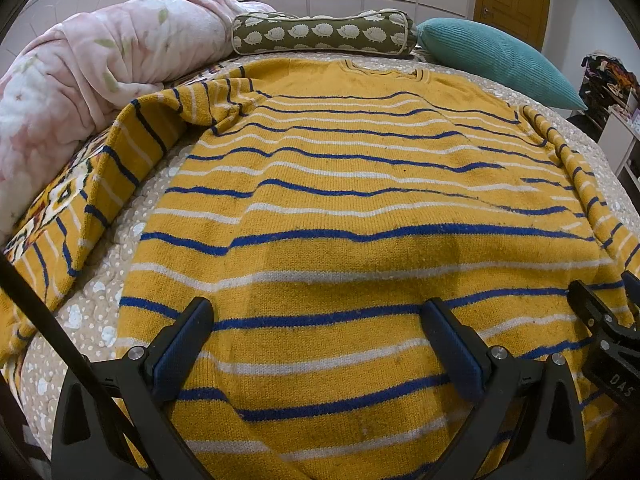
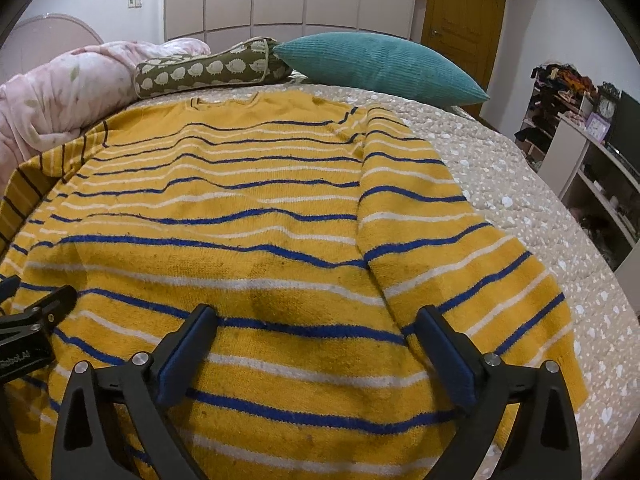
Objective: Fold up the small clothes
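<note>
A yellow sweater [image 1: 340, 208] [image 2: 224, 216] with blue and white stripes lies flat on the bed, collar [image 1: 384, 70] at the far end. Its left sleeve [image 1: 120, 168] spreads out to the left, onto a patterned blanket. Its right sleeve [image 2: 448, 248] lies along the body's right side. My left gripper [image 1: 316, 312] hovers open over the lower part of the sweater, with nothing between its fingers. My right gripper [image 2: 316, 316] is open too, over the lower body beside the right sleeve seam. Each gripper shows at the edge of the other's view: right gripper [image 1: 600, 320], left gripper [image 2: 36, 320].
The bed has a beige dotted bedspread [image 2: 520, 200]. A pink floral duvet [image 1: 80, 92] is bunched at the far left. A green hedgehog-print bolster [image 1: 320, 34] and a teal pillow [image 2: 376, 66] lie beyond the collar. White shelves [image 2: 592, 168] stand to the bed's right.
</note>
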### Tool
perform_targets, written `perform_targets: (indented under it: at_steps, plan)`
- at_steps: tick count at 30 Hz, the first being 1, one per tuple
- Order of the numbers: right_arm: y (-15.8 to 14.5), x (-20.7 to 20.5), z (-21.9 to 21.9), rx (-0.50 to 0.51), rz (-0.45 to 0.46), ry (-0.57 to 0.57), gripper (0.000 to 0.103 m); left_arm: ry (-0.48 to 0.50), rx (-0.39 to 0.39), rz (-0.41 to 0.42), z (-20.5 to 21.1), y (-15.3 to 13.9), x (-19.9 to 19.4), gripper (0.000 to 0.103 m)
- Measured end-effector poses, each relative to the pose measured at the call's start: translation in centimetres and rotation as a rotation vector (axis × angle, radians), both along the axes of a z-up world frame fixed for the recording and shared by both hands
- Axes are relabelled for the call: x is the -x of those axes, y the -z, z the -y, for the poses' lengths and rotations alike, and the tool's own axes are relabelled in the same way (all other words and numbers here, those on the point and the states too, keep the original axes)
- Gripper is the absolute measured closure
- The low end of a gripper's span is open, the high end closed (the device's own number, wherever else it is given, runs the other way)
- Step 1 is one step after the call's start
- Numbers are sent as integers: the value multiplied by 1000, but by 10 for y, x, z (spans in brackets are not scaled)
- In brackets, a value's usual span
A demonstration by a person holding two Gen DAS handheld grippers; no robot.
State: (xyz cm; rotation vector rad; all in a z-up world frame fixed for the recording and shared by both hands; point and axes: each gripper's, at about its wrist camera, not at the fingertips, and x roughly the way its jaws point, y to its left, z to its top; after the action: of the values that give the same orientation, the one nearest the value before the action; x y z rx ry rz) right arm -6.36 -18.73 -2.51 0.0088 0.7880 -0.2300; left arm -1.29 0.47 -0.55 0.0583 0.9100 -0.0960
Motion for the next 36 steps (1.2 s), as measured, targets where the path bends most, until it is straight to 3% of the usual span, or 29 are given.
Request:
perform_targets:
  at_steps: [17,36]
  plan:
    - [1,-1,-6,41,4,11,1,1,3,2,-1,0,0,0]
    - [6,-9,-3,9,-10,14,0,-6,0,10,-1,0,-1,0]
